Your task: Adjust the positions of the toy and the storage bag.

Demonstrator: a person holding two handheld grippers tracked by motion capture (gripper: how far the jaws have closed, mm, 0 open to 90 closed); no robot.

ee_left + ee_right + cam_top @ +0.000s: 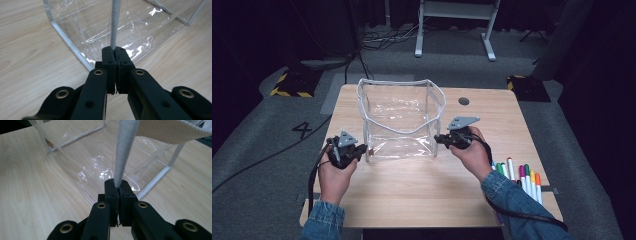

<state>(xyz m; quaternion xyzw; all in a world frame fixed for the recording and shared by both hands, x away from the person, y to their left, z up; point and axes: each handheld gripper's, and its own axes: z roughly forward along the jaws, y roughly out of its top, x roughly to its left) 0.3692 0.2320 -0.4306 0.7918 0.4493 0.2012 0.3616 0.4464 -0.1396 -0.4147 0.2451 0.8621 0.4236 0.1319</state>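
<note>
Both forearms, in denim sleeves, come up from the near edge of the wooden table [422, 195] and spread apart, one hand at each near corner of a clear plastic bag [401, 120]. The left gripper [362, 150] lies low and points toward the bag's near left corner; the right gripper [438, 138] is held a little higher and turned inward at the near right corner.

In the left gripper view the jaws are clenched on the bag's white piping [114, 27], which rises straight up from between the pads. The right gripper view shows the same: jaws pinched tight on a white trimmed edge [124, 152] of the bag.

The bag stands open-topped in the middle of the table, boxy, see-through, with white trim along every edge and a wavy rim. Its walls gleam and crease under the light.

Beside the right forearm lies a row of coloured markers [524, 175], near the table's right edge; the sleeve covers the lower ends of some. A small brownish thing [49, 145] sits at a bottom corner of the bag, perhaps a tag, too small to identify.
</note>
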